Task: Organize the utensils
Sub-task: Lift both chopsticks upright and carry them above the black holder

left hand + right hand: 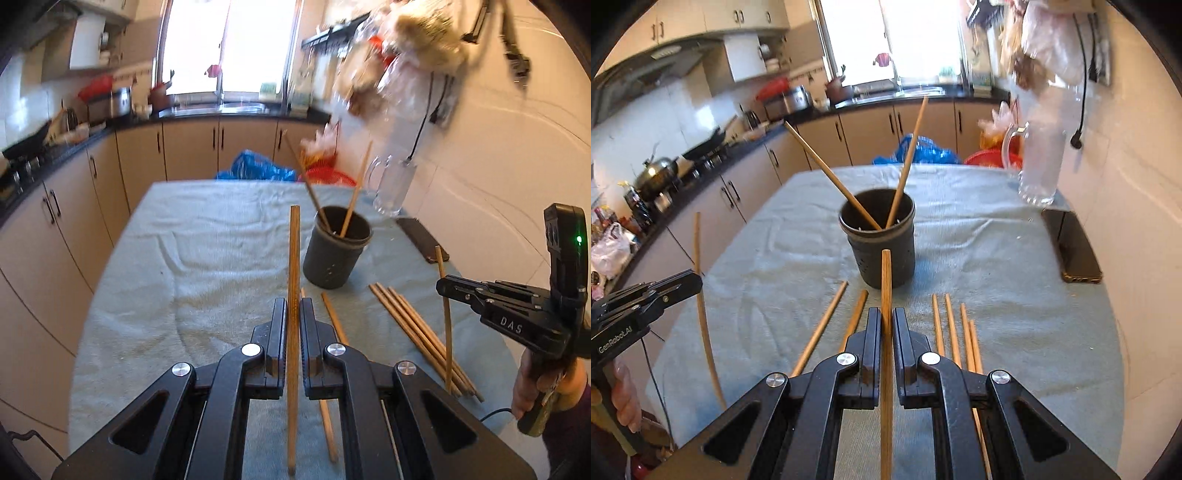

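Observation:
A dark cylindrical holder (pixel 334 254) (pixel 879 240) stands on the towel-covered table with two wooden chopsticks leaning in it. My left gripper (pixel 294 308) is shut on an upright chopstick (pixel 293 258), held above the table in front of the holder; it also shows at the left of the right wrist view (pixel 689 278). My right gripper (pixel 886 317) is shut on another upright chopstick (pixel 886 280); it shows at the right of the left wrist view (pixel 443 286). Several loose chopsticks (pixel 413 325) (pixel 955 336) lie on the towel, and two more (pixel 831 325) lie left of them.
A black phone (pixel 1073 245) (pixel 421 238) lies at the table's right edge by the wall. A clear glass mug (pixel 1036 166) (pixel 393 184) stands behind it. A blue bag (pixel 919 149) and a red basket (pixel 988 157) sit beyond the far edge. Kitchen cabinets run along the left.

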A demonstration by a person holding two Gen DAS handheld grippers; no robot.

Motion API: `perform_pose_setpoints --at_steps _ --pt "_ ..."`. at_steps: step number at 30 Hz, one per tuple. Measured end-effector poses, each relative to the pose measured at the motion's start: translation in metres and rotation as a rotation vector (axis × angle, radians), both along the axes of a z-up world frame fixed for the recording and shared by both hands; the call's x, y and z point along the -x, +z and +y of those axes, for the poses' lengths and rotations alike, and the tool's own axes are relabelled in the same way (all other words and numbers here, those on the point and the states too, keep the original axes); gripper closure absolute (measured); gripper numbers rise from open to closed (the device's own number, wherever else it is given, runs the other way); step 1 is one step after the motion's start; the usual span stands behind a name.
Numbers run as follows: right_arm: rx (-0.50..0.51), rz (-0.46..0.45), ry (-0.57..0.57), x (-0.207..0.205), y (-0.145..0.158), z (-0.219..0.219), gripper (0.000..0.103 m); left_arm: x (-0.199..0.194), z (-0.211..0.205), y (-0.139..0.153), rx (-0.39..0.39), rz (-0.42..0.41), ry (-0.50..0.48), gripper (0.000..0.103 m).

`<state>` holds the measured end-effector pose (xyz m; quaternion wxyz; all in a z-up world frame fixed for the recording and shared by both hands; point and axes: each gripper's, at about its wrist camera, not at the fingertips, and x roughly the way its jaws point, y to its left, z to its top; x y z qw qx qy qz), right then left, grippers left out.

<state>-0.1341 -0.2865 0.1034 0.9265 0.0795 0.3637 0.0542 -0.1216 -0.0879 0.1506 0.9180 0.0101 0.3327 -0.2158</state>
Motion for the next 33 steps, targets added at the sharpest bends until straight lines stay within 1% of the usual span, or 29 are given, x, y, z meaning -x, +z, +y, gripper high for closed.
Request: perform_pose_setpoints --at_steps 5,12,15,18,22,26,31,33 --pt "-0.006 -0.054 0.005 0.034 0.008 -0.005 0.096 0.037 0.006 0.009 -0.024 -0.104 0.002 0.097" --pt "-0.036 -0.130 -0.006 0.072 0.023 -0.010 0.096 0.067 0.009 0.012 -0.022 -0.158 -0.019 0.097" --pt "-0.046 -0.159 -0.009 0.082 0.028 -0.012 0.096 0.079 0.013 0.017 -0.006 -0.172 -0.022 0.097" --pt "-0.030 -0.183 -0.017 0.088 0.034 -0.011 0.096 0.089 0.018 0.026 0.009 -0.206 -0.006 0.097" --pt "-0.036 -0.196 -0.017 0.086 0.037 -0.011 0.096 0.089 0.020 0.035 0.033 -0.218 -0.010 0.097" --pt "-0.039 -0.207 -0.020 0.081 0.043 -0.013 0.096 0.083 0.016 0.044 0.040 -0.226 -0.020 0.097" --pt "-0.043 -0.237 -0.028 0.070 0.060 -0.018 0.096 0.063 0.006 0.058 0.065 -0.226 -0.022 0.097" --pt "-0.043 -0.260 -0.034 0.064 0.071 -0.020 0.096 0.048 0.001 0.068 0.086 -0.226 -0.019 0.097"
